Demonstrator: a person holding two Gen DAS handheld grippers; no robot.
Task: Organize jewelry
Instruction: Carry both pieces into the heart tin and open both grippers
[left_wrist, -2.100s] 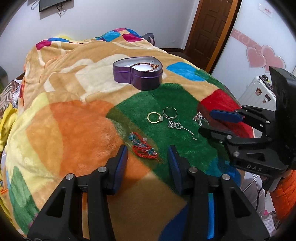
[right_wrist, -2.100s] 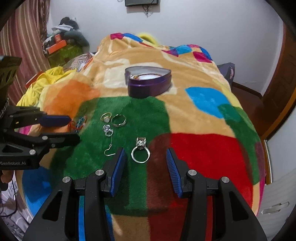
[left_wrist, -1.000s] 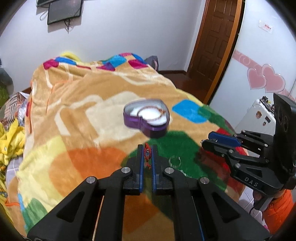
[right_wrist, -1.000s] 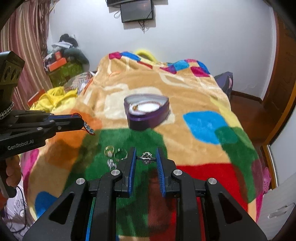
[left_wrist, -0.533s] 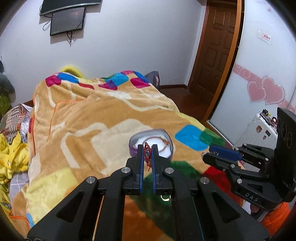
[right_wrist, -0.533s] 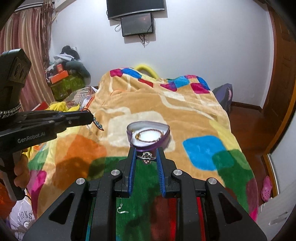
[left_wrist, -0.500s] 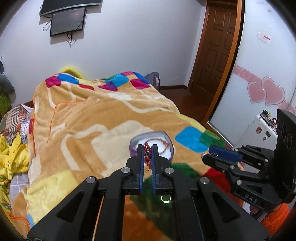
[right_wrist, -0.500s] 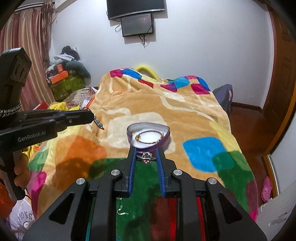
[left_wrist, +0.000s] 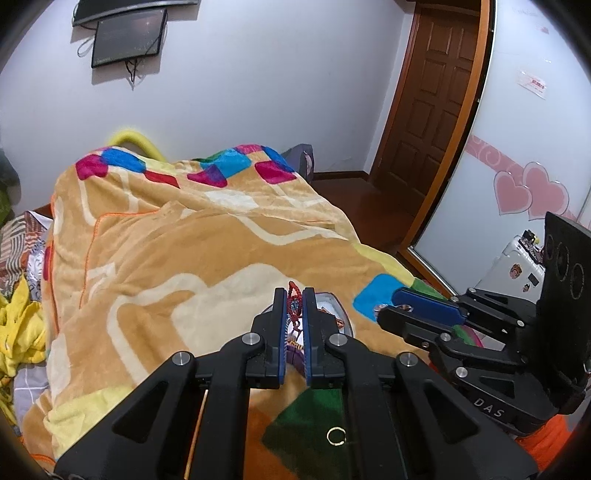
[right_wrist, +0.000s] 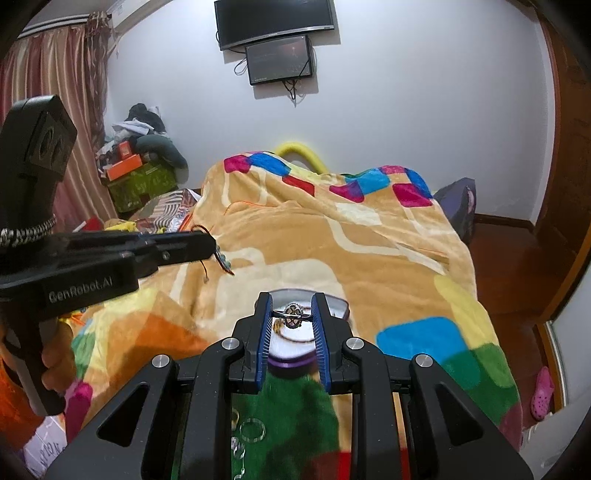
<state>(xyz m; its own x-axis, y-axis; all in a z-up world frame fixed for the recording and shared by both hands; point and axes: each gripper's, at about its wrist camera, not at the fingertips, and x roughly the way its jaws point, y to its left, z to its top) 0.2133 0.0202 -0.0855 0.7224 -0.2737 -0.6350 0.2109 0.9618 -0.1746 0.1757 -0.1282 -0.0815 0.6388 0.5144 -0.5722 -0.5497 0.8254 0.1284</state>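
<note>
Mid-frame, I hold both grippers above the heart box (right_wrist: 341, 308) for the drop: my left gripper (left_wrist: 294, 301) is pinched on the red bracelet (left_wrist: 293, 295), my right gripper (right_wrist: 291, 314) clamps the ring (right_wrist: 292, 314). Other rings (right_wrist: 252, 430) wait at bottom, on the blanket (left_wrist: 166, 240).

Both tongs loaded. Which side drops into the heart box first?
Likely right. The right tongs hold the ring directly above the open purple heart box. In that view the left tongs, clamping the beaded bracelet, hang off to the box's side.
</note>
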